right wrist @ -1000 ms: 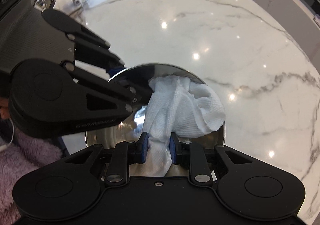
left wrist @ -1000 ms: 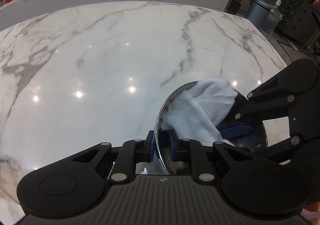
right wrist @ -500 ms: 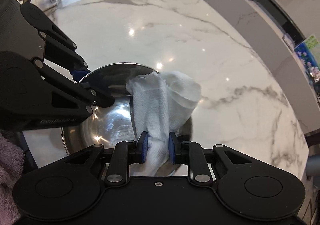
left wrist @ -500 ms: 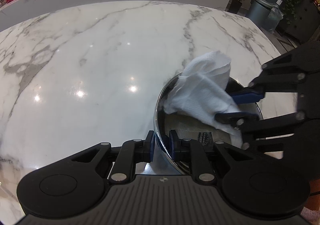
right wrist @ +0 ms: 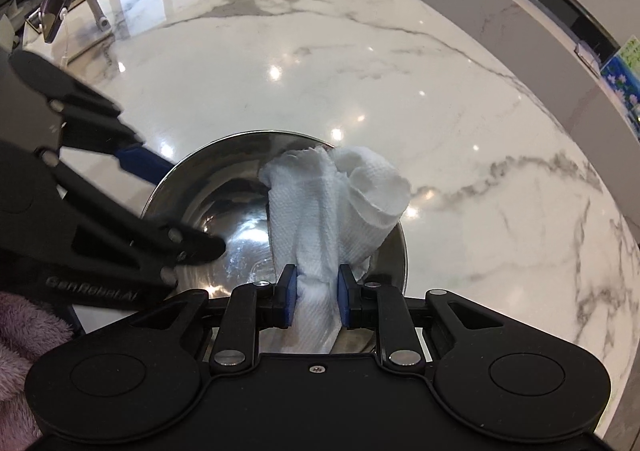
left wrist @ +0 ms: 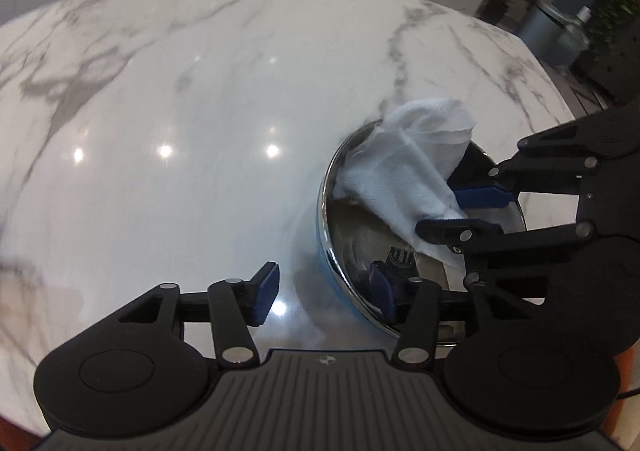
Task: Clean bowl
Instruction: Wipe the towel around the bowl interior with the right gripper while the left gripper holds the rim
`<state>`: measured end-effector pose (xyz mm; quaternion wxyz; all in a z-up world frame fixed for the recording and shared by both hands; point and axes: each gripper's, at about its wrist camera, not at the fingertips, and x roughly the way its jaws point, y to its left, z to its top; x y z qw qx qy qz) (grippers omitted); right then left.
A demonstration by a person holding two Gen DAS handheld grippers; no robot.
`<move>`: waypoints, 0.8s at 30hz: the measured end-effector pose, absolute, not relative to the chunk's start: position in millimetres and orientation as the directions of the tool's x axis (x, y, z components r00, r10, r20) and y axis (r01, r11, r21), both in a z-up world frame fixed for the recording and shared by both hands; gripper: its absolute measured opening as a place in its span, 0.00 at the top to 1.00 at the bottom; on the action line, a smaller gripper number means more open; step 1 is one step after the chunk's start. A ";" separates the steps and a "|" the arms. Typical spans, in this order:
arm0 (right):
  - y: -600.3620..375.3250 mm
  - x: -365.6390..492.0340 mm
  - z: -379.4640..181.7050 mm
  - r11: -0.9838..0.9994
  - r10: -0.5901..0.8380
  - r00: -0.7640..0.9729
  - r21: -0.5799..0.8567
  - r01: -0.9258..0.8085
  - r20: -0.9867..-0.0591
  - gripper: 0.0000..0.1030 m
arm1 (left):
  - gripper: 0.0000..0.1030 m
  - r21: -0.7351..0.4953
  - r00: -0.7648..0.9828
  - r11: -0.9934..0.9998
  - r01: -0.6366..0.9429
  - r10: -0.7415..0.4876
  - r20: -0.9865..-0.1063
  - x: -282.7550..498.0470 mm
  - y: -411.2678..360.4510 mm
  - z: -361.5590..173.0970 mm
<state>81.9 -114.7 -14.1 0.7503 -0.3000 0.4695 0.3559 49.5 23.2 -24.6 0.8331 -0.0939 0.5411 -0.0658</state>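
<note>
Polished steel catches the ceiling lights: a round, shiny stainless-steel bowl with a blue outer wall sits on the white, grey-veined marble bench, directly ahead of both pairs of tongs.

The right tongs are clamped on a crumpled white paper towel. Their blue pads press the towel's lower, twisted end from both sides, just above the near rim of the bowl. From that pinch the towel rises and fans out, its loose rolled top leaning over the far right part of the rim. In the left wrist view the same towel drapes across the far side of the bowl, with the right tongs reaching in from the right.

The left tongs are opening. The bowl's near rim stands between their blue pads: one pad is outside the bowl over the bench, clear of the wall, the other is inside the bowl by its inner wall. Whether that inner pad touches the steel I cannot tell, but the pair no longer pinches the rim. In the right wrist view the left tongs come in from the left, one finger outside the rim and one within the bowl.

Beyond the left tongs a phone on a white stand rests on the bench. A pink fluffy sleeve shows at the lower left of the right wrist view.
</note>
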 end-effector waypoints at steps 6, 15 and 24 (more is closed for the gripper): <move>-112.2 80.4 -17.5 0.583 0.238 0.325 -0.134 -0.802 -0.915 0.82 | 0.55 -0.221 0.431 0.975 0.022 -0.209 -0.878 45.0 23.7 -18.5; -118.5 88.9 -17.6 0.639 0.199 0.349 -0.149 -0.754 -0.916 0.83 | 0.81 -0.199 0.481 0.974 0.108 -0.227 -0.847 60.0 10.2 -12.9; -120.9 86.5 -17.3 0.589 0.289 0.229 -0.016 -0.808 -0.930 0.80 | 0.89 -0.238 0.463 0.966 0.098 -0.255 -0.849 71.2 12.9 -19.6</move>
